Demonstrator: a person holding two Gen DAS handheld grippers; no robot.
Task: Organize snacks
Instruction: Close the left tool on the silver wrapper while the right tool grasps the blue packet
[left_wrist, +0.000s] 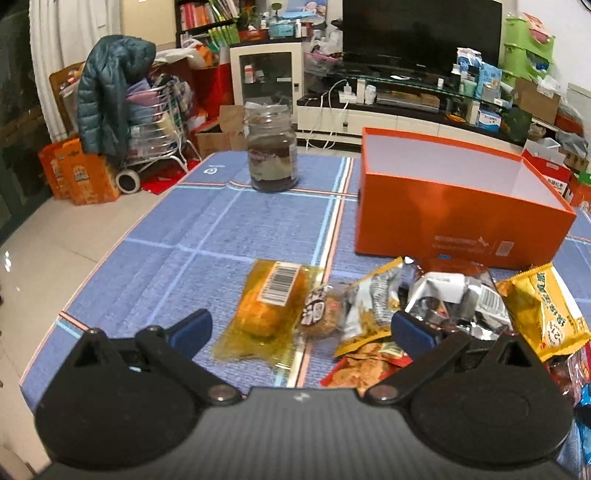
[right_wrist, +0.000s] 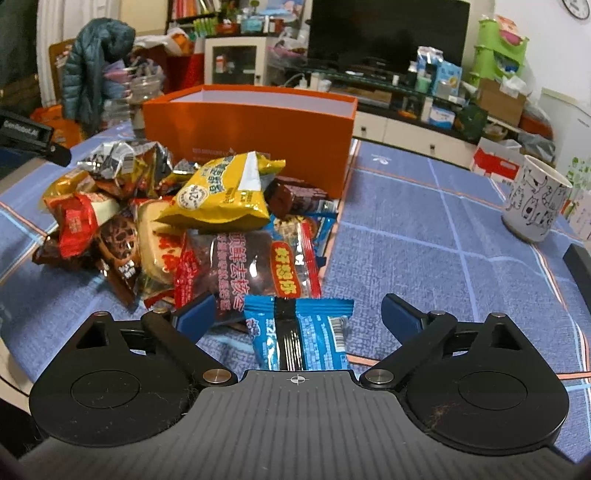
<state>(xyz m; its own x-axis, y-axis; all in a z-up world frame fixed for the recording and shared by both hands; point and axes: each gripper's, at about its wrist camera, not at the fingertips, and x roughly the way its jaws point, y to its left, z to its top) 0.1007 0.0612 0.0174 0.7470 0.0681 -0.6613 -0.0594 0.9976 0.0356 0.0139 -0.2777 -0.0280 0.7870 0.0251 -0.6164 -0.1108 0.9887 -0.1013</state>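
Note:
An open orange box (left_wrist: 458, 218) with a white inside stands on the blue checked tablecloth; it also shows in the right wrist view (right_wrist: 251, 125). A heap of wrapped snacks lies in front of it. My left gripper (left_wrist: 301, 330) is open above a clear-wrapped yellow bun (left_wrist: 269, 306) and a round dark-labelled cake (left_wrist: 319, 310). A yellow packet (left_wrist: 546, 310) lies at the right. My right gripper (right_wrist: 297, 314) is open, with a blue packet (right_wrist: 299, 336) between its fingers, untouched. A yellow packet (right_wrist: 225, 192) tops the heap behind a red-and-clear packet (right_wrist: 251, 269).
A glass jar (left_wrist: 273, 147) with dark contents stands at the far table edge. A white mug with cartoon cats (right_wrist: 535, 199) stands at the right. The left table edge (left_wrist: 85, 284) drops to a tiled floor. Room clutter and a TV stand lie behind.

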